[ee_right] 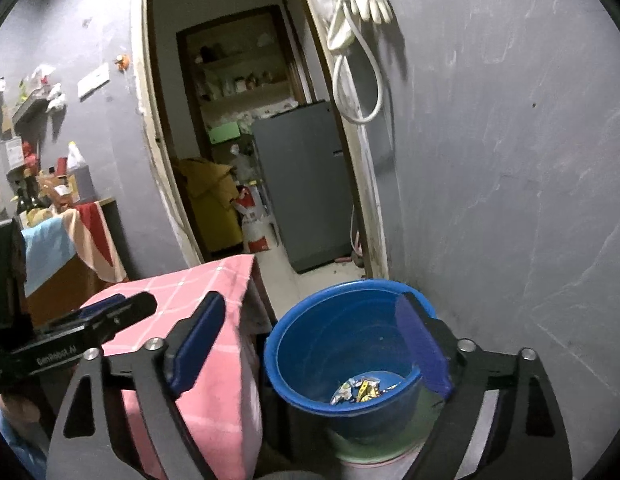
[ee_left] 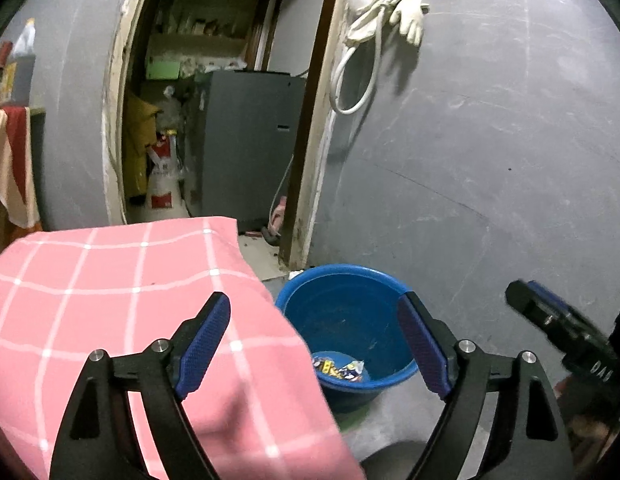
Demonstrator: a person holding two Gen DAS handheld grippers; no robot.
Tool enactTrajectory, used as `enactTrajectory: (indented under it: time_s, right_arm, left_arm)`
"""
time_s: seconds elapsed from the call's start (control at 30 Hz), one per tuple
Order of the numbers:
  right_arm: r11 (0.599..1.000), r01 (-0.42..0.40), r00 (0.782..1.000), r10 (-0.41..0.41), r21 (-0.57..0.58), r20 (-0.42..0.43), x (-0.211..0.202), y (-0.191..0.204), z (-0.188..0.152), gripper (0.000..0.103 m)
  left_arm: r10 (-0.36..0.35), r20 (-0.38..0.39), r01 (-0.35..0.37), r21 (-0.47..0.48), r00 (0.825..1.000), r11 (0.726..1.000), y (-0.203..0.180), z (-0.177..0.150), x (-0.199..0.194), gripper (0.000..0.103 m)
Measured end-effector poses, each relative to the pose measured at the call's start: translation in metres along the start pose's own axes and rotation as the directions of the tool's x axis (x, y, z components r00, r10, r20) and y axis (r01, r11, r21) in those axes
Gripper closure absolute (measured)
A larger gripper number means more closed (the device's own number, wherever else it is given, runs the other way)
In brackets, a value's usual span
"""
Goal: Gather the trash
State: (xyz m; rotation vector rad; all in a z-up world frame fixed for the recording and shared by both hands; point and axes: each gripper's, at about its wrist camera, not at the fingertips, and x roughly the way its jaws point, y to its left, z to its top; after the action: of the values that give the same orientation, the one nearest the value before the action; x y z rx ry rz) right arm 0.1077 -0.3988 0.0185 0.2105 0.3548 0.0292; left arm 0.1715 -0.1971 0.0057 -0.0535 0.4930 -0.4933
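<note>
Two grippers stand wide apart in the jaws, and neither holds anything. The left gripper [ee_left: 316,336] hangs with its blue pads spread, one pad over the pink checked cloth [ee_left: 109,300] that covers the tabletop, the other over the rim of the blue bucket [ee_left: 346,308]; nothing lies between them. The right gripper [ee_right: 314,340] is just as broadly spread and bare, its pads framing the same blue bucket [ee_right: 342,344] from above, without touching it. The trash [ee_right: 364,388], a small heap of crumpled coloured wrappers, lies at the bottom of the bucket, which stands on the floor just beside the cloth-draped tabletop and near the grey wall [ee_right: 510,200]. From each wrist view the other gripper shows at the edge of the frame, well apart from the bucket.
</note>
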Motion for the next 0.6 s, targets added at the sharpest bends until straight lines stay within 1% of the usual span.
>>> enactTrajectory:
  time_s: [0.1,0.13,0.37,0.6]
  right_arm:
    - [1.000,0.002,1.000,-0.002,-0.010,0.024,-0.015,0.005,-0.006,0.001]
    - [1.000,0.001,0.999,0.000,-0.014,0.034,-0.021,0.006,-0.009,0.000]
    - [0.999,0.016,0.997,-0.014,-0.031,0.072,-0.043,0.010,-0.027,0.000]
    - [0.999,0.043,0.996,-0.042,-0.012,0.080,-0.057,0.004,-0.039,0.000]
  left_arm:
    - [0.005,0.012,-0.006,0.015,1.000,1.000,-0.002,-0.012,-0.015,0.021]
    - [0.009,0.017,-0.009,0.018,1.000,1.000,-0.003,-0.016,-0.020,0.021]
    - [0.032,0.047,-0.034,0.032,0.998,0.999,-0.002,-0.034,-0.041,0.021]
    - [0.056,0.071,-0.058,0.023,0.996,0.998,0.003,-0.043,-0.052,0.021]
